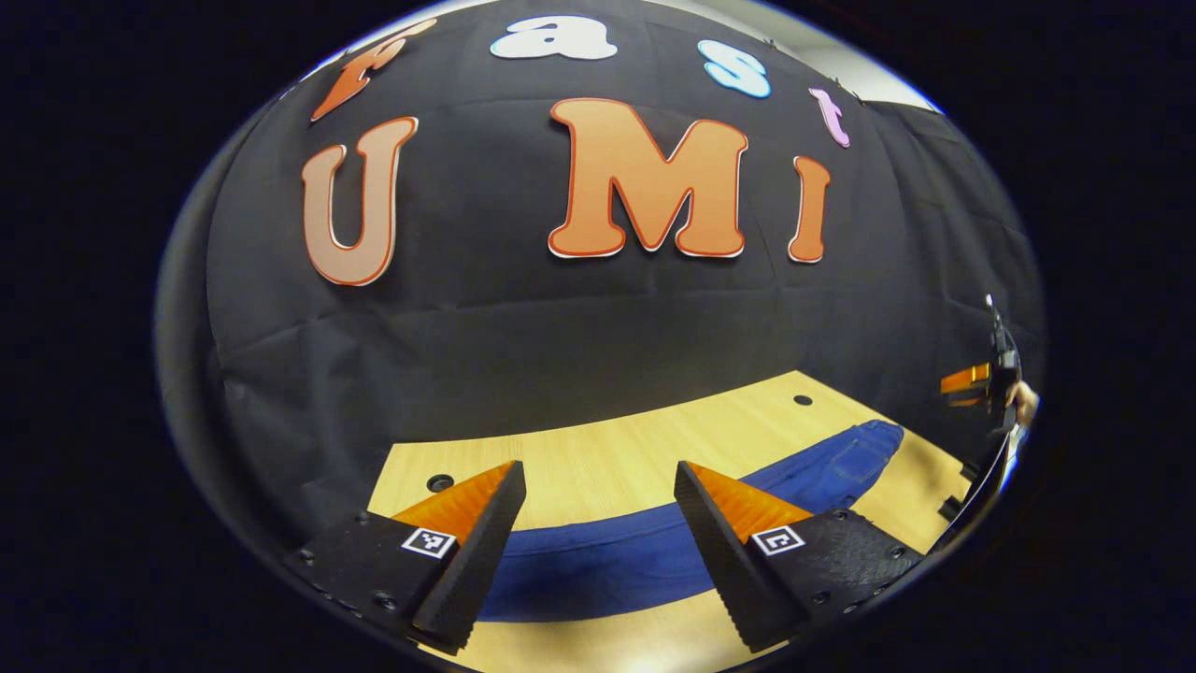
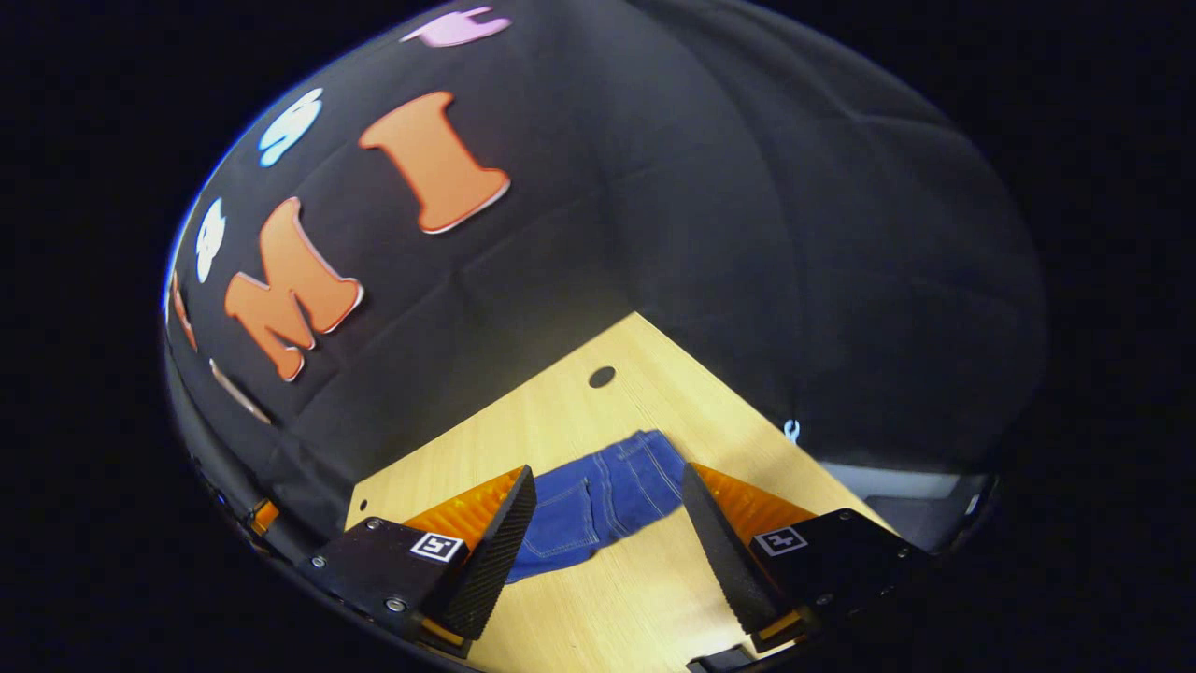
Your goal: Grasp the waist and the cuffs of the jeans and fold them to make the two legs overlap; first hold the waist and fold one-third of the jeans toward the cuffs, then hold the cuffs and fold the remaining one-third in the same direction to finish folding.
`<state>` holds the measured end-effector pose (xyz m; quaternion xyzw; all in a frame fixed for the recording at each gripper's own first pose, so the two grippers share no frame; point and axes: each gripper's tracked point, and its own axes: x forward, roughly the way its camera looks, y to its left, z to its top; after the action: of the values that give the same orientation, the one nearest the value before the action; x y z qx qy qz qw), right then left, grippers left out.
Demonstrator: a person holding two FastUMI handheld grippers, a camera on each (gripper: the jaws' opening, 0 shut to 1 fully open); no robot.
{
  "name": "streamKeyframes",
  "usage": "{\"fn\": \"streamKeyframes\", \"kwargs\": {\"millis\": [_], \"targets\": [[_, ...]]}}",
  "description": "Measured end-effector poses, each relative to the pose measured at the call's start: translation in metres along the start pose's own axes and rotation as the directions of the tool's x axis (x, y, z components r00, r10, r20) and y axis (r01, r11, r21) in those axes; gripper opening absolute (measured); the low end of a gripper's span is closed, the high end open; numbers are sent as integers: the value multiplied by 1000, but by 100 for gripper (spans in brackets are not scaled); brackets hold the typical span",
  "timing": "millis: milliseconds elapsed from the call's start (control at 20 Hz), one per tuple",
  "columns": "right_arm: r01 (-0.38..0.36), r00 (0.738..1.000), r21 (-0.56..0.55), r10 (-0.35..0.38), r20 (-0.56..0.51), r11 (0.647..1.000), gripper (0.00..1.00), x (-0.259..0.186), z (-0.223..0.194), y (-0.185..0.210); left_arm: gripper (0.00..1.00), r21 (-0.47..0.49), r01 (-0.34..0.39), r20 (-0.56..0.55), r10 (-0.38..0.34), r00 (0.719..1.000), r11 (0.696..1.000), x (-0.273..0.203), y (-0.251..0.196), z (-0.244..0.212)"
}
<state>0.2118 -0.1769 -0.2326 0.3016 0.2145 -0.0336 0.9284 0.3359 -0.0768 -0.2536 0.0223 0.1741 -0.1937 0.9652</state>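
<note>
The jeans (image 1: 654,551) lie flat on the surface (image 1: 607,449), stretched across it before the wall (image 1: 561,327) — one end reaching toward the far right corner. A hole (image 1: 440,482) sits far left, another (image 1: 803,400) behind the jeans.

light: dim booth | glare: near table (image 1: 607,458) edge | distortion: strong fisheye edges

Blue jeans (image 1: 654,551), pale wood-grain table (image 1: 607,458)
</note>
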Motion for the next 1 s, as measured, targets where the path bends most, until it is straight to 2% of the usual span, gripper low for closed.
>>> {"fn": "streamKeyframes", "kwargs": {"millis": [100,300,600,850,1000], "targets": [[4,1000,125,-1,-25,992,97,13,-13,-18,99,-33,21,-2,-21,1000,999,-5,-13,-3],[70,996,276,-51,-78,959,98,50,-37,-50,99,-38,-25,-14,24,1000,999,-17,-8,-8],[125,985,338,-76,-154,933,98,101,-56,-66,99,-109,-105,-29,103,994,988,-31,-5,-16],[124,982,407,-54,-179,905,98,134,-61,-63,99,-124,-167,-56,161,985,978,-40,0,-24],[97,987,435,-31,-156,895,98,146,-58,-60,99,-143,-195,-71,186,980,970,-42,-1,-28]]}}
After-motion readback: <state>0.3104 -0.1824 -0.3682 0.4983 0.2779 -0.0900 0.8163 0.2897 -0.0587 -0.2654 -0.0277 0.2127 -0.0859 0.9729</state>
